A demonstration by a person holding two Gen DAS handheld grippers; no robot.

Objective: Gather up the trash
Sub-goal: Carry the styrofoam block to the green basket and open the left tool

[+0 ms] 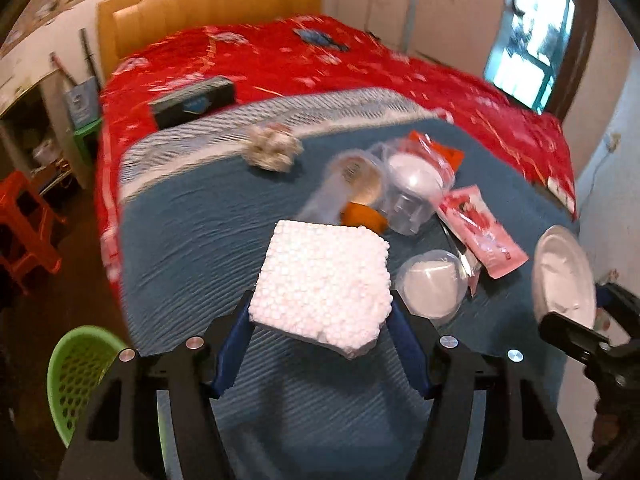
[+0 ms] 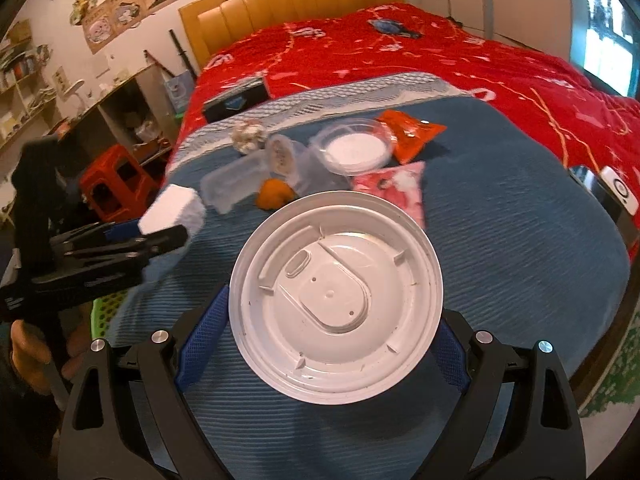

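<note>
My left gripper (image 1: 320, 312) is shut on a white foam block (image 1: 324, 280), its blue pads pressing both sides above the blue blanket (image 1: 192, 240). In the right wrist view the same foam block (image 2: 172, 208) hangs at the bed's left edge. My right gripper (image 2: 334, 312) is shut on a round white plastic lid (image 2: 336, 296), also seen as the lid (image 1: 564, 276) at the right. More trash lies ahead: a crumpled paper ball (image 1: 272, 148), clear plastic tubs (image 1: 412, 192), an orange peel (image 1: 362, 216), a pink packet (image 1: 484, 236) and an orange wrapper (image 1: 440, 148).
A green mesh basket (image 1: 80, 376) stands on the floor at the bed's left corner. A black box (image 1: 192, 100) lies on the red bedspread (image 1: 320, 60). A red stool (image 1: 24, 224) is farther left. A phone (image 2: 616, 192) rests at the blanket's right edge.
</note>
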